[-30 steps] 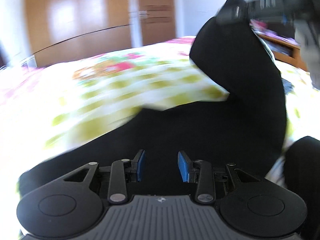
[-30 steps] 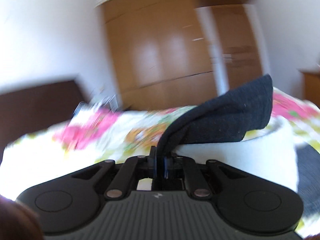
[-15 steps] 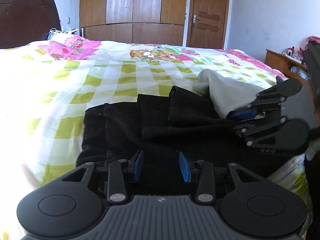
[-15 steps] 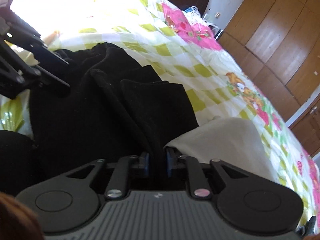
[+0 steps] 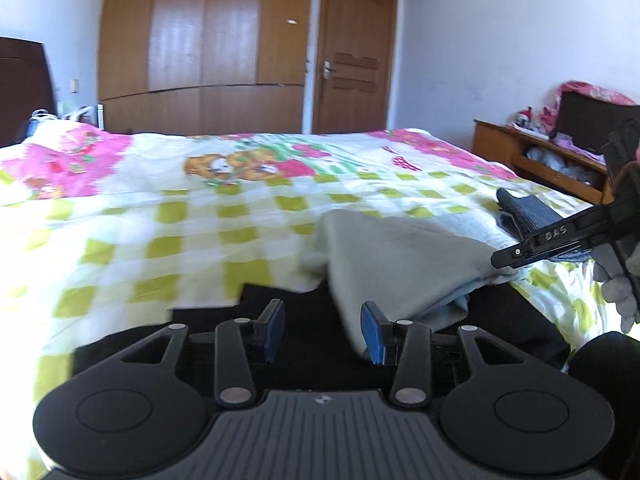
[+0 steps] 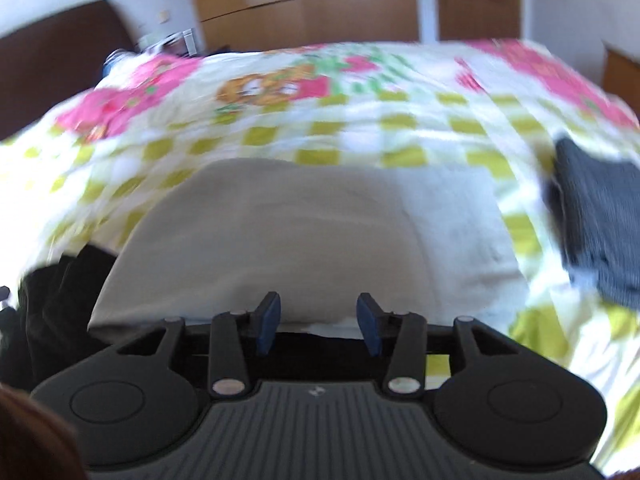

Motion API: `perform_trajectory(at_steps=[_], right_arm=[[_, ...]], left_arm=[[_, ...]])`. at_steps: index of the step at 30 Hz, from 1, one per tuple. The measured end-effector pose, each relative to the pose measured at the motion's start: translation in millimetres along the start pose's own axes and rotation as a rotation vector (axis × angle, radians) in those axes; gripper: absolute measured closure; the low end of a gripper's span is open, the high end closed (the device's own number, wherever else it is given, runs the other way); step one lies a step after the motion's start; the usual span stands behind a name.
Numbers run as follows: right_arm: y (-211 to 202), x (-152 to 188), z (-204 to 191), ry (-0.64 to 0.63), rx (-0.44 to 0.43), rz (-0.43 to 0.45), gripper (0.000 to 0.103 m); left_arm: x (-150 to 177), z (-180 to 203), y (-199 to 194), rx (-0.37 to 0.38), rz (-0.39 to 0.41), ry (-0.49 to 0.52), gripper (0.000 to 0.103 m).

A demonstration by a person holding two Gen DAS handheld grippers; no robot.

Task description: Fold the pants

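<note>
The black pants lie folded on the checked bedspread, low in the left wrist view, just under my left gripper. Its jaws are opening with nothing between the blue pads. In the right wrist view only a dark strip of the pants shows at the lower left. My right gripper hovers over the near edge of a pale grey folded garment; its jaws are opening and empty. The right gripper's side also shows in the left wrist view, held by a gloved hand.
A folded dark grey-blue garment lies to the right on the bed. A wooden bedside shelf with clutter stands at the far right. Wardrobe doors and a room door line the back wall. A dark headboard is at the left.
My right gripper let go of the black pants and swung right over the grey garment. The pants dropped from hanging in the air to a folded pile. My left gripper tilted up.
</note>
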State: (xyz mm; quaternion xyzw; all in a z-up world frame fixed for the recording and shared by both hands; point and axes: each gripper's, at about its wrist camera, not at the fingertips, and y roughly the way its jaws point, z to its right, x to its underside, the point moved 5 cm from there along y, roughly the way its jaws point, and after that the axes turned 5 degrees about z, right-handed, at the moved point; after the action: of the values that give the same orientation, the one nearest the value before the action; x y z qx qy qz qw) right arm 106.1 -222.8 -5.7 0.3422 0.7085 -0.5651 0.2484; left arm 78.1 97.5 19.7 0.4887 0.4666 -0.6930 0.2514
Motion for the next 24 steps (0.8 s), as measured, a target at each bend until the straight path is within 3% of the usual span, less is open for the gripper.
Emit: perform_trajectory(at_steps=[3, 6, 9, 12, 14, 21, 24], right_arm=[[-7, 7, 6, 0.021, -0.052, 0.014, 0.059], [-20, 19, 0, -0.050, -0.077, 0.038, 0.059], [-25, 26, -11, -0.090, -0.138, 0.069, 0.059], [-24, 37, -36, -0.214, -0.178, 0.079, 0.059], [-19, 47, -60, -0.261, -0.243, 0.040, 0.059], [5, 74, -141, -0.365, -0.417, -0.079, 0.070], [16, 76, -168, -0.450, -0.398, -0.019, 0.070]], left_arm=[[-7, 19, 43, 0.041, -0.044, -0.001, 0.049], [-8, 36, 72, 0.001, -0.089, 0.020, 0.050], [-5, 45, 76, -0.018, -0.109, 0.014, 0.049], [4, 46, 64, -0.055, -0.150, 0.043, 0.049], [11, 41, 50, -0.073, -0.172, 0.038, 0.049], [21, 23, 6, -0.141, -0.145, 0.027, 0.049], [22, 0, -10, -0.186, -0.125, -0.022, 0.049]])
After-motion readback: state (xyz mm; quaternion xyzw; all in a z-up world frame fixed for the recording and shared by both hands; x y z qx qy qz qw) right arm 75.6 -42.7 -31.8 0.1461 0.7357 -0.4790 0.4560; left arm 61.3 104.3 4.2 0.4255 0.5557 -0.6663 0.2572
